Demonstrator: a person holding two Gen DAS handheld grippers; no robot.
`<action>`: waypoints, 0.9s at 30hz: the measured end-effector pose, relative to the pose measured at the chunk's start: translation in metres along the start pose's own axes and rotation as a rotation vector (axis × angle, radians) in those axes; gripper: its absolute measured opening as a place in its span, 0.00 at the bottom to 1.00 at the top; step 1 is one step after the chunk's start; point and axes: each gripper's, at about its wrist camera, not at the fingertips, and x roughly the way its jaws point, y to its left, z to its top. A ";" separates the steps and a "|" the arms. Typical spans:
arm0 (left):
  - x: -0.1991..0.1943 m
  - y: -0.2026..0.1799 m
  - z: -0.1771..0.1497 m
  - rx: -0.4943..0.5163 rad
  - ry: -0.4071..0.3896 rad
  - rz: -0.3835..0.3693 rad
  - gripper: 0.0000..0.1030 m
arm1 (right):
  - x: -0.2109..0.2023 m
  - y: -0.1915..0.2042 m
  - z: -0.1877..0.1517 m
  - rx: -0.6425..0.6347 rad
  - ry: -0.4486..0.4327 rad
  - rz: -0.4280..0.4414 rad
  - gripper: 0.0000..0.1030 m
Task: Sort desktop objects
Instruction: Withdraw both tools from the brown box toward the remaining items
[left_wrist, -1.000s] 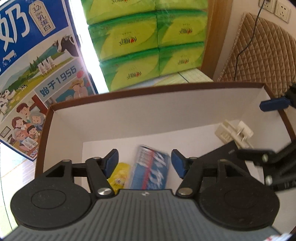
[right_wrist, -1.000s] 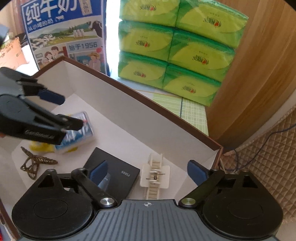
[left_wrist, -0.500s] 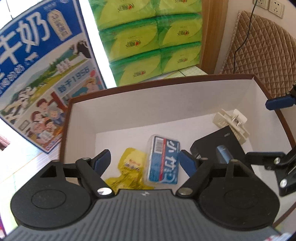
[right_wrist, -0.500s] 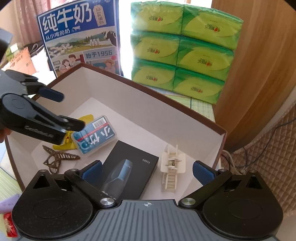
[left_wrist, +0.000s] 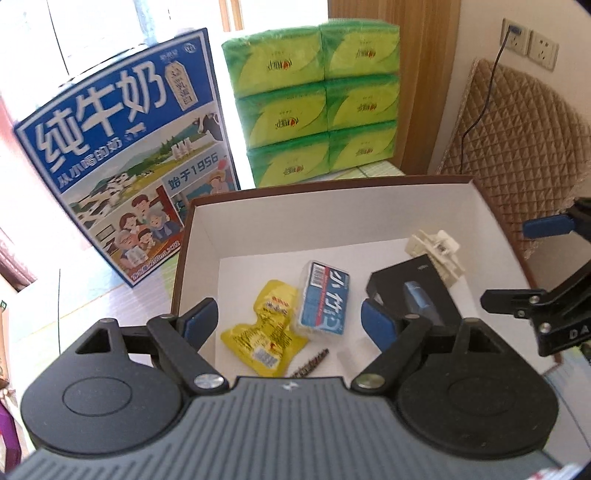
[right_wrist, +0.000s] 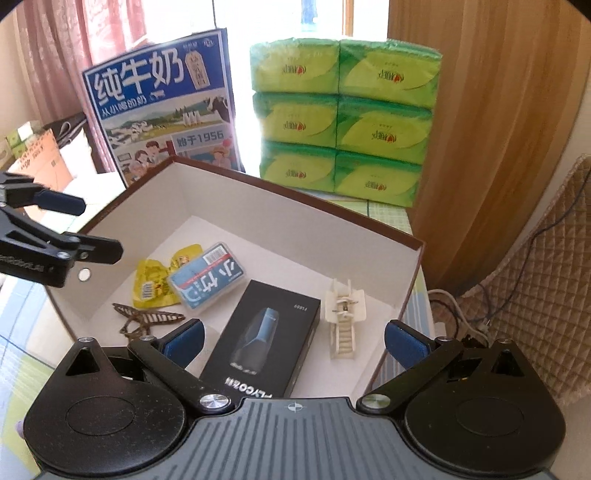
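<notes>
Box (left_wrist: 199, 236) with brown edges and white walls sits on the desk, seen from the left wrist. Inside lie a yellow packet (left_wrist: 266, 328), a blue case (left_wrist: 325, 299) touching it, a black carton (left_wrist: 410, 291) and a white clip (left_wrist: 436, 247) by the far right wall. The left tongs (left_wrist: 290, 319) are wide and hold nothing, up over the near edge of the box. The right tongs (left_wrist: 532, 258) show at the right side. A milk box (left_wrist: 122, 162) and green tissue packs (left_wrist: 317, 99) stand behind.

From the right wrist, the box (right_wrist: 295, 192) holds the yellow packet (right_wrist: 151, 284), the blue case (right_wrist: 207, 280) partly on it, a brown hair clip (right_wrist: 147, 319), the black carton (right_wrist: 266, 336) and the white clip (right_wrist: 343, 321). The right tongs (right_wrist: 293, 341) are wide and hold nothing. The left tongs (right_wrist: 83, 225) hang over the left wall of the box, also wide.
</notes>
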 end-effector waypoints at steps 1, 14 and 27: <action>-0.006 0.000 -0.003 -0.006 -0.004 -0.002 0.80 | -0.004 0.001 -0.002 0.002 -0.005 0.001 0.98; -0.085 0.001 -0.057 -0.069 -0.037 0.001 0.80 | -0.069 0.035 -0.028 0.013 -0.070 0.017 0.98; -0.158 0.011 -0.112 -0.118 -0.116 0.038 0.81 | -0.133 0.070 -0.067 0.012 -0.170 0.050 0.98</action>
